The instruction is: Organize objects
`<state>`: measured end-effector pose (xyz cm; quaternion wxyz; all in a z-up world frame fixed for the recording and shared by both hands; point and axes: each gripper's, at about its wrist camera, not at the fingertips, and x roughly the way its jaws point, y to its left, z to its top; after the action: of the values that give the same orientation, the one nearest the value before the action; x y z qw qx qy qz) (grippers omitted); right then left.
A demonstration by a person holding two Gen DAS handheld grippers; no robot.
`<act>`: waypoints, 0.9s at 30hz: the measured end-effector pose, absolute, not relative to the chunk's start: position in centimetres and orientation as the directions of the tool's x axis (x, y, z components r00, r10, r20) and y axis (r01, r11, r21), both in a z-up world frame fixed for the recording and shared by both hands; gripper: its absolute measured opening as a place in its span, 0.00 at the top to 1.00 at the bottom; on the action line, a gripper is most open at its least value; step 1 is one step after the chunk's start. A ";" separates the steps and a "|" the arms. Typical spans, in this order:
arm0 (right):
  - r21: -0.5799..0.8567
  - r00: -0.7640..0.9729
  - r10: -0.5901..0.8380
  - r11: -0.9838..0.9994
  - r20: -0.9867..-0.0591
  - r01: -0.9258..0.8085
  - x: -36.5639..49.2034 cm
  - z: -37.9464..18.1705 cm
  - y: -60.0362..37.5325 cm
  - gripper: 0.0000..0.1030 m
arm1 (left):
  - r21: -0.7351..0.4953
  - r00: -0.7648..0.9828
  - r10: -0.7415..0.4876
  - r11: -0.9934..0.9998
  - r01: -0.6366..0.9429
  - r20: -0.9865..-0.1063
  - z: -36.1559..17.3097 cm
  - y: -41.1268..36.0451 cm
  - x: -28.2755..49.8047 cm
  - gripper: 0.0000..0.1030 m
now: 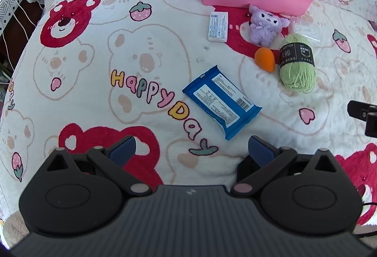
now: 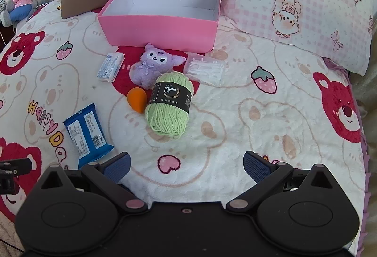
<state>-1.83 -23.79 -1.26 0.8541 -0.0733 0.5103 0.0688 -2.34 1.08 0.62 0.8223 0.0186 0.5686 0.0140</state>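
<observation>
While both of our grippers hung over the blanket (image 2: pixel 235 115) with nothing between their jaws, the left gripper (image 1: pixel 192 151) and the right gripper (image 2: pixel 186 165) each stood spread wide. Everything waited outside the pink box (image 2: pixel 160 28), which sat empty at the far side. Ahead of the right fingers (image 2: pixel 117 166), slightly left of their midline, lay the green yarn (image 2: pixel 168 106), its long axis running away from us and leaning a little right. The blue packet (image 1: pixel 221 101) lay just ahead of the left fingers (image 1: pixel 122 151), angled across their gap. We judged the yarn belonged to the right hand and the packet to the left.
</observation>
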 end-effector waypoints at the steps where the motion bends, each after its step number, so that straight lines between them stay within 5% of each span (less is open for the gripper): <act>1: -0.053 0.468 0.044 0.980 -0.883 -0.193 -1.8 -1.3 -23.8 0.00 | 0.049 0.352 0.046 0.999 0.001 -0.935 0.6 1.0 -2.3 0.00; 27: -0.079 0.451 0.020 0.977 -0.892 -0.200 -1.4 -2.2 -23.4 0.00 | 0.032 0.338 0.033 0.999 -0.010 -0.941 -0.5 1.3 -2.1 0.00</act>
<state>-1.39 -23.38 -2.16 0.8474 -0.0865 0.5199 0.0651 -2.12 1.29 -0.52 0.8178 0.0103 0.5753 0.0131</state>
